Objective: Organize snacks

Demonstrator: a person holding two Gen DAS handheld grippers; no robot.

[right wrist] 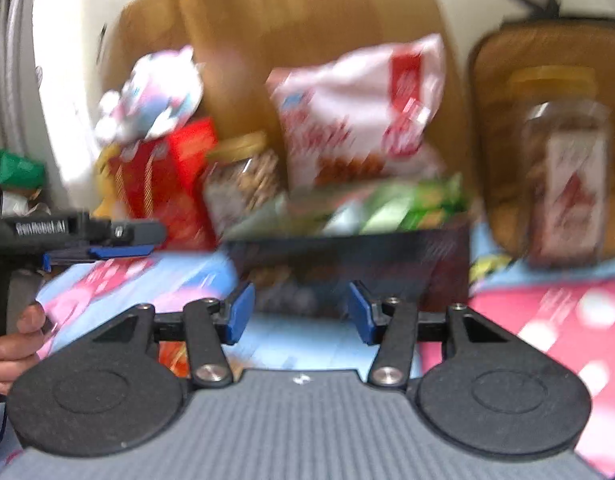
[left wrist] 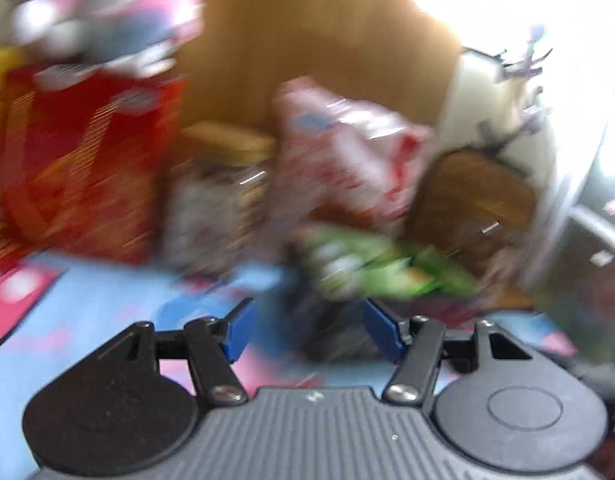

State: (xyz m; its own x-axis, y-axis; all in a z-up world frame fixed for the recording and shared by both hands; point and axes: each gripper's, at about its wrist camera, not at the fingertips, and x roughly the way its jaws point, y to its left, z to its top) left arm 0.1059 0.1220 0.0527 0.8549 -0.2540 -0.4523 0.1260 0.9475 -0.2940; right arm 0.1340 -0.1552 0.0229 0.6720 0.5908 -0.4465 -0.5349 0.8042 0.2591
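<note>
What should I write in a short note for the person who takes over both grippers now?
Left gripper: open, empty. Right gripper: open, empty, facing the dark flat snack box.
Snacks crowd the back of the blue patterned mat: red carton, gold-lidded glass jar, white-and-red bag, green packet. A second jar stands apart, right.
Done: unclear. Left: sort everything.

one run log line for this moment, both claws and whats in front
left claw: open, empty | right claw: open, empty | ahead: dark box under green packet, white-red bag behind | frames blurred
</note>
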